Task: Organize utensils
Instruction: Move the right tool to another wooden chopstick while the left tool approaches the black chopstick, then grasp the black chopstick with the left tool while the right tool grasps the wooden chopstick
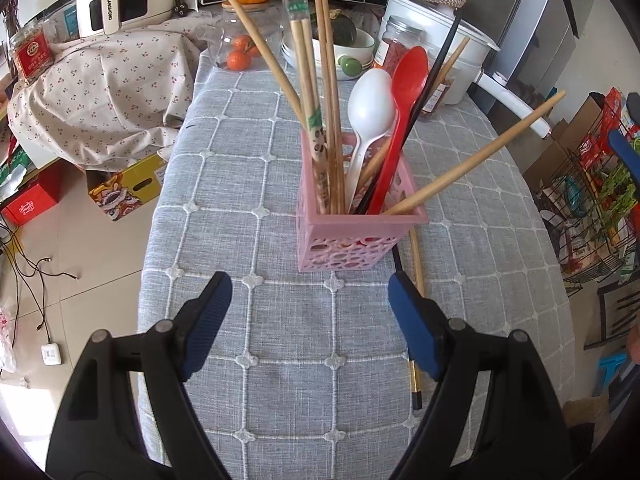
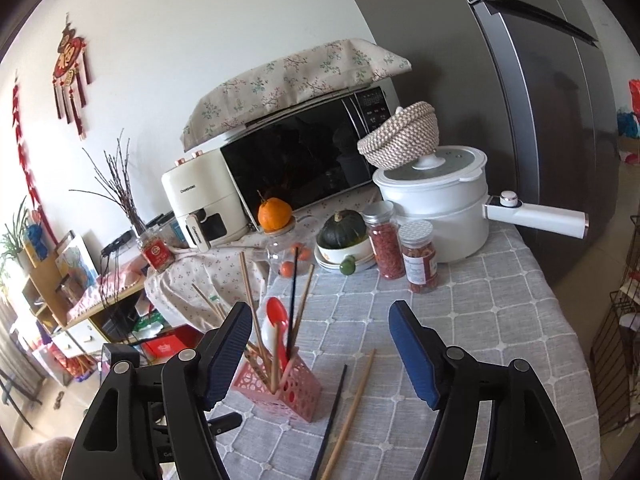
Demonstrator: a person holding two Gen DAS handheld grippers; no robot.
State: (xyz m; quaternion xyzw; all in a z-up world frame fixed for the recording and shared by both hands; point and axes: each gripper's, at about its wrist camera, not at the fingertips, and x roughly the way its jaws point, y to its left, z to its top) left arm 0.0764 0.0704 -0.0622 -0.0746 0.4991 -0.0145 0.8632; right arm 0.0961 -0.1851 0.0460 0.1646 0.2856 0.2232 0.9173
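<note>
Two loose chopsticks, a black chopstick (image 2: 334, 412) and a wooden chopstick (image 2: 352, 408), lie side by side on the grey checked tablecloth (image 1: 248, 184), just right of the pink holder (image 1: 352, 240) in my left wrist view. That pink holder stands upright near the middle of the table and carries a white spoon (image 1: 370, 108), a red spoon (image 1: 408, 76), several wooden chopsticks (image 1: 326, 92) standing steeply, and one more wooden stick (image 1: 480, 156) leaning far out to the right.

My left gripper (image 1: 310, 300) hovers on the near side of the holder, its blue pads spread wide with nothing between them; the right pad (image 1: 412, 320) sits over the near part of the two loose sticks, though I cannot tell if it touches them. My right gripper (image 2: 316, 344) hangs above the table, also spread wide and holding nothing; in its view the holder shows between the fingers, close to the left pad (image 2: 226, 352).

At the far end of the table I see two jars (image 2: 400, 248) with red contents, a white pot (image 2: 440, 204) with a long handle, a green squash (image 2: 344, 228) in a bowl, an orange (image 2: 274, 214) and a microwave (image 2: 304, 152) under a floral cloth.
</note>
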